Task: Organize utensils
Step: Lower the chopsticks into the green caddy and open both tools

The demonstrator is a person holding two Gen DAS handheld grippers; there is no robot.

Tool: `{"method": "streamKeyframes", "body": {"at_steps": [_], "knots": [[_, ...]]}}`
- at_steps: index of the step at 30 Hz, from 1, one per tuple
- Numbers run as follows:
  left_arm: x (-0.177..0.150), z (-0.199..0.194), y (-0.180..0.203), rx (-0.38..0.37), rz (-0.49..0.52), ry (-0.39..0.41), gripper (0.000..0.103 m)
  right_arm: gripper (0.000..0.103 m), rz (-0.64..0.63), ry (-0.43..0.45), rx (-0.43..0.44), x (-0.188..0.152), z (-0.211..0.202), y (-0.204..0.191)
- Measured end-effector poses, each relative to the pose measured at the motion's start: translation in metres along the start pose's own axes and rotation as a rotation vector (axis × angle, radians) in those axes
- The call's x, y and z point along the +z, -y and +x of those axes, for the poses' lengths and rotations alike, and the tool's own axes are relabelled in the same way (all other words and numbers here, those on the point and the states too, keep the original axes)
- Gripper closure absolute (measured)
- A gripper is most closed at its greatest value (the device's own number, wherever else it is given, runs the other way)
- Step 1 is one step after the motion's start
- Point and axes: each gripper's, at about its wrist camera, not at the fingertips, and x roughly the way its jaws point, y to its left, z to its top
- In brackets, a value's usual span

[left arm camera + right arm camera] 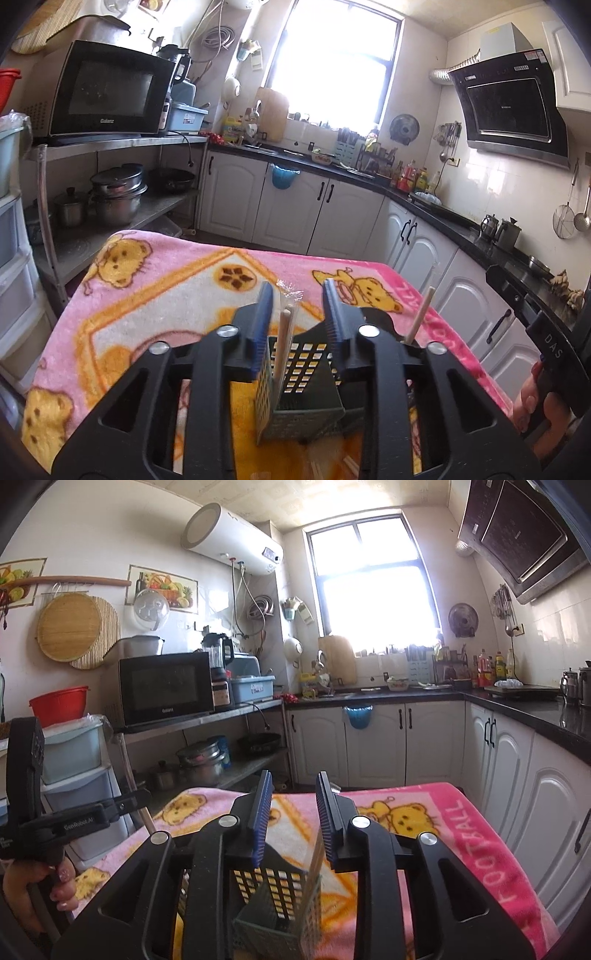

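In the left wrist view my left gripper point(298, 295) stands open over a dark green perforated utensil basket point(295, 398) on the pink bear blanket point(155, 295). Pale chopsticks in a clear wrapper point(285, 332) stand upright in the basket between the blue pads, near the left one, and neither pad presses on them. A second pale stick point(419, 314) rises further right, its lower end hidden behind the gripper. In the right wrist view my right gripper point(293, 781) is open with nothing between its fingers, just above the same basket point(273, 897).
A hand holds the other gripper at each view's edge point(546, 354) point(55, 823). Past the table's far edge stand a metal shelf with pots point(114, 199), a microwave point(107, 92) and white cabinets point(291, 203). Plastic drawers point(74, 775) stand on the left.
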Motion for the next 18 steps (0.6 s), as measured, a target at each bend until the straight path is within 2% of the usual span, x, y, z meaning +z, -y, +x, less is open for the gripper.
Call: {"method": "streamKeyframes", "body": {"at_steps": [4,8,13,18], "knots": [[-0.003,-0.002,0.000,0.002,0.002,-0.008,0.064,0.074,0.002,-0.016,-0.015,-0.005,-0.006,0.002],[-0.006,-0.005,0.000,0.002,0.001,-0.011,0.053,0.063,0.007,-0.029,-0.032,-0.010,-0.012,0.005],[-0.011,-0.013,-0.001,0.003,-0.004,-0.005,0.038,0.055,0.007,-0.044,-0.037,-0.014,-0.018,0.005],[-0.015,-0.023,-0.003,0.002,-0.019,0.008,0.021,0.051,0.004,-0.060,-0.042,-0.019,-0.026,0.005]]}}
